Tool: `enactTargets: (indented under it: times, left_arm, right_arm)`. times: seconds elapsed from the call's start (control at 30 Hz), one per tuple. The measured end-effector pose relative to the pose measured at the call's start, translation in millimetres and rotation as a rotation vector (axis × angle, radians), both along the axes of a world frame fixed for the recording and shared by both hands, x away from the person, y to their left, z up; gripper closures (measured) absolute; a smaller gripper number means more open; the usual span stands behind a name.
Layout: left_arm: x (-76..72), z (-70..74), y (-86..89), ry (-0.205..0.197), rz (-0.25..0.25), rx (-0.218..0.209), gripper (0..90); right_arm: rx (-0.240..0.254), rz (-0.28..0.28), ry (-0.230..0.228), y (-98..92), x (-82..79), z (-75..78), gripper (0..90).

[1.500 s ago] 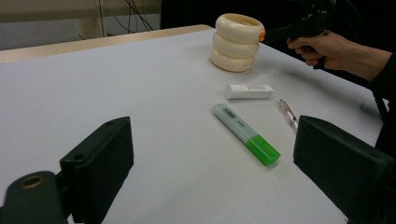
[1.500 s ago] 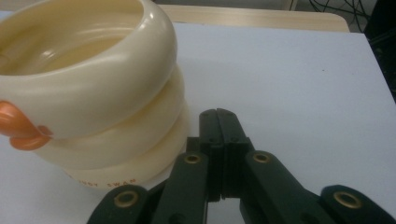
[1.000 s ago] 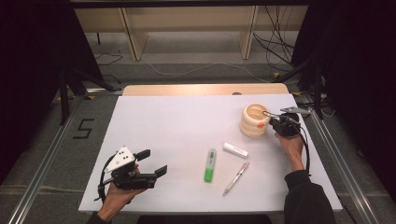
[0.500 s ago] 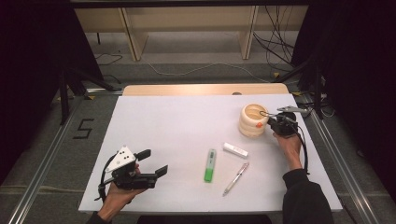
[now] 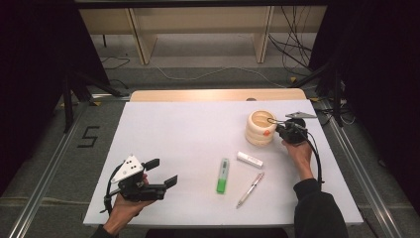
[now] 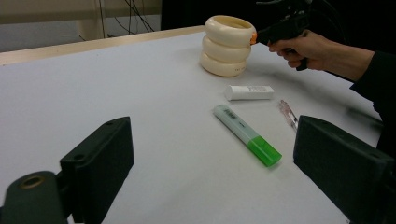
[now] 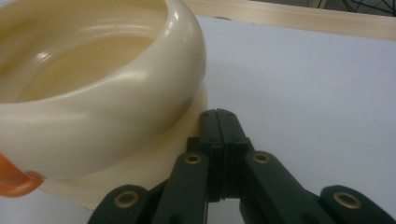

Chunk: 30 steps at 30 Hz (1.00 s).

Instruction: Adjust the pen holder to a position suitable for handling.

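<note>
Cream ringed holder (image 5: 260, 128): three stacked bulges, glossy, small orange tab, perhaps handle.

Big black "5" (image 5: 88, 137) marked on the grey floor at left of frame, white stick's (image 6: 249, 92) print too blurred to read

The left gripper (image 5: 161, 173) is black with a white plate. The right gripper (image 7: 219, 116) has gold screws. The sleeve (image 5: 317, 208) is dark.
</note>
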<state>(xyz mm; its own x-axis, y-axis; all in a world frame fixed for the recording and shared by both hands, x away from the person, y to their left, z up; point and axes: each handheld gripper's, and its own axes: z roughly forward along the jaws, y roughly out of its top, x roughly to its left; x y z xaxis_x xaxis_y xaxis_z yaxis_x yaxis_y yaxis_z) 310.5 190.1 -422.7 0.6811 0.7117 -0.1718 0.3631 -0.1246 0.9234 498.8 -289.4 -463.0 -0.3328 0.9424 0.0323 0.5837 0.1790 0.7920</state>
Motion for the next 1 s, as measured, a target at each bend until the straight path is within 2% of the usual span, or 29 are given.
enactTargets:
  times: [0.47, 1.0]
  left_arm:
    - [0.4, 0.2, -0.2, -0.002, -0.004, 0.004, 11.7]
    - [0.3, 1.1, 0.7, -0.005, -0.002, -0.002, 11.7]
  right_arm:
    - [0.005, 0.022, 0.002, 19.3, 2.5, -3.7, 90.0]
    - [0.017, 0.101, 0.017, 69.3, 2.5, -4.0, 90.0]
